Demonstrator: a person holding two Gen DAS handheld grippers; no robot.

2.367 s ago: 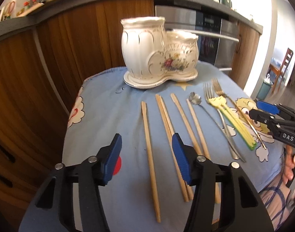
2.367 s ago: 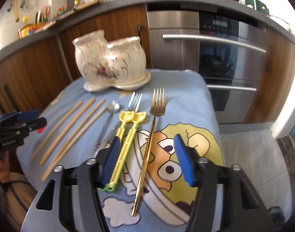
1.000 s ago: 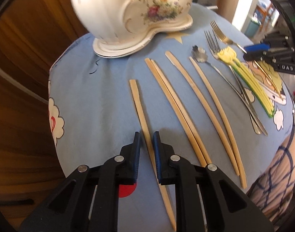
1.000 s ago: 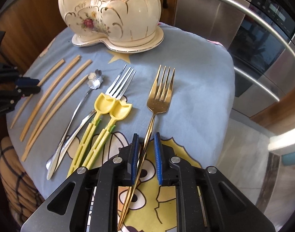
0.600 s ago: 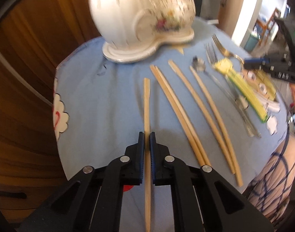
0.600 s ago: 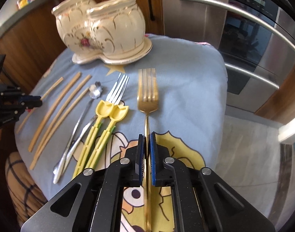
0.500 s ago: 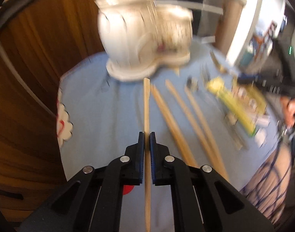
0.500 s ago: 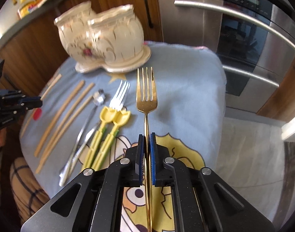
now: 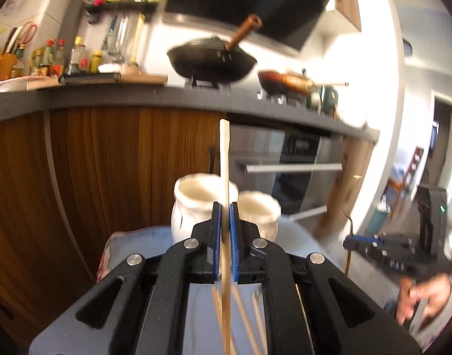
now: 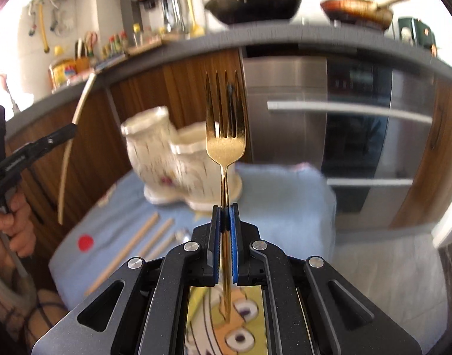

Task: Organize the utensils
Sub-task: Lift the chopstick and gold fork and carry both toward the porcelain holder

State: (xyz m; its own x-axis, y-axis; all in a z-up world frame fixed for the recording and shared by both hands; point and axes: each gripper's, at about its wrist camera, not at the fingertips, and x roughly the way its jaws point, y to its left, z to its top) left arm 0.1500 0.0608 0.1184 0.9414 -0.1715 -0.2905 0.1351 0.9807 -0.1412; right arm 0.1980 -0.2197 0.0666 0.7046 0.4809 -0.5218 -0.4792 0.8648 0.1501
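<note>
My left gripper (image 9: pixel 225 207) is shut on a wooden chopstick (image 9: pixel 225 159), which stands up in front of the white two-pot ceramic holder (image 9: pixel 196 204). Other chopsticks (image 9: pixel 246 322) lie on the blue cloth below. My right gripper (image 10: pixel 225 209) is shut on the handle of a gold fork (image 10: pixel 225 136), tines up, lifted above the cloth. The holder (image 10: pixel 166 159) stands behind the fork, to the left. The left gripper (image 10: pixel 33 151) with its chopstick (image 10: pixel 70 148) shows at the left edge of the right wrist view.
Loose chopsticks (image 10: pixel 131 245) and a spoon tip (image 10: pixel 183 235) lie on the blue cartoon-printed cloth (image 10: pixel 285 195). Wooden cabinets (image 9: pixel 92 171) and a steel oven (image 10: pixel 344 136) stand behind the table. Pans sit on the counter (image 9: pixel 211 59). A person's hand (image 10: pixel 15 222) holds the left gripper.
Both grippers closed fully on their items and rose from the cloth, tilting up. The chopstick and the gold fork left the table and now stand upright in the jaws.
</note>
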